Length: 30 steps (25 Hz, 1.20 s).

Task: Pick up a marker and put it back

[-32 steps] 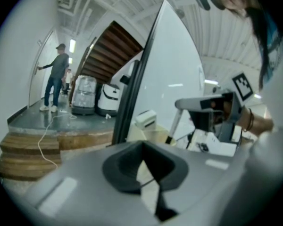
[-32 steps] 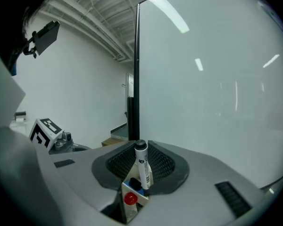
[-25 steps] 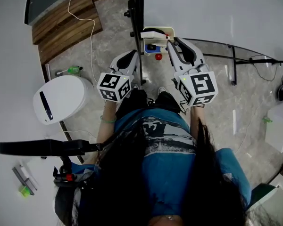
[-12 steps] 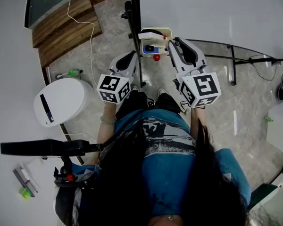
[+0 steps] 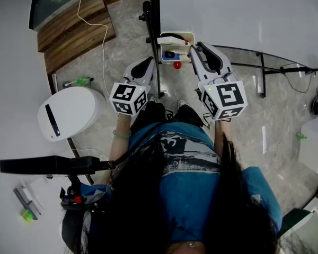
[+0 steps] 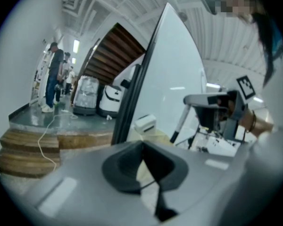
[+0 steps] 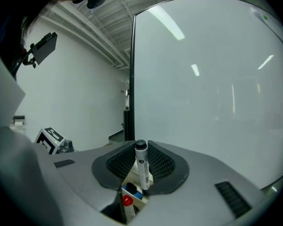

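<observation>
Right gripper (image 7: 140,158) is clamped on the marker (image 7: 142,172), which stands upright, cap up, over the right edge of the pen tray (image 5: 190,35) at the whiteboard (image 7: 207,79). Left gripper (image 6: 143,167) has its jaws pressed together with nothing between them and sits off the tray's left edge. Pick-up looks done; the put-back is next. That means lowering the marker into a free slot, clear of the red cap (image 7: 127,200), then releasing.
</observation>
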Motion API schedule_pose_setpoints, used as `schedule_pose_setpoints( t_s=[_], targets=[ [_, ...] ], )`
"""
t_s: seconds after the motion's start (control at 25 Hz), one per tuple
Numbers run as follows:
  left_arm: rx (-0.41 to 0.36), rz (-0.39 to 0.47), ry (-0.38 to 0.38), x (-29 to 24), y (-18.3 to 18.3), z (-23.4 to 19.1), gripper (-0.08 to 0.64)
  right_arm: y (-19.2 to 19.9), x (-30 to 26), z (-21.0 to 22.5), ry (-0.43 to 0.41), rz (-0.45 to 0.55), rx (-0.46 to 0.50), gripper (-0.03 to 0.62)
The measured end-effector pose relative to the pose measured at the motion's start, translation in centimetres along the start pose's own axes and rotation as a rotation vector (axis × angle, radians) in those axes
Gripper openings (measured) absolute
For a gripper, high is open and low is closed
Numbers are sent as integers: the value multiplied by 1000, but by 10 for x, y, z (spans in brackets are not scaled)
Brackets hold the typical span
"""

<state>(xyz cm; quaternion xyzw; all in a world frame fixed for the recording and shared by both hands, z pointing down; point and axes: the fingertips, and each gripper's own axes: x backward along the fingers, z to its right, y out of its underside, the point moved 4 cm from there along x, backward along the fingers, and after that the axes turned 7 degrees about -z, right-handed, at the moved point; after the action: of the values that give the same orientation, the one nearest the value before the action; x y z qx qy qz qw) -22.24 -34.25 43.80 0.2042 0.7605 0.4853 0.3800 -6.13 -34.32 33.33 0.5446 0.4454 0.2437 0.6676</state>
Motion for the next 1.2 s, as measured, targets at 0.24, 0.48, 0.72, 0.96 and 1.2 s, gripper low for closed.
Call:
schedule_pose_setpoints(
  t_s=[0.24, 0.48, 0.72, 0.96, 1.2],
  targets=[
    [-1, -5, -10, 1, 2, 0, 0, 23, -22, -6, 17, -127, 148, 83],
    [3, -6, -29, 6, 5, -4, 1, 53, -57, -24, -1, -287, 366, 83],
    [8, -6, -57, 13, 9, -9, 1, 75, -78, -42, -80, -343, 380, 83],
    [21, -7, -84, 22, 14, -11, 0, 79, -94, -55, -107, -338, 432, 83],
    [31, -8, -117, 32, 19, -10, 1, 84, -95, -71, -187, -344, 377, 86]
  ],
)
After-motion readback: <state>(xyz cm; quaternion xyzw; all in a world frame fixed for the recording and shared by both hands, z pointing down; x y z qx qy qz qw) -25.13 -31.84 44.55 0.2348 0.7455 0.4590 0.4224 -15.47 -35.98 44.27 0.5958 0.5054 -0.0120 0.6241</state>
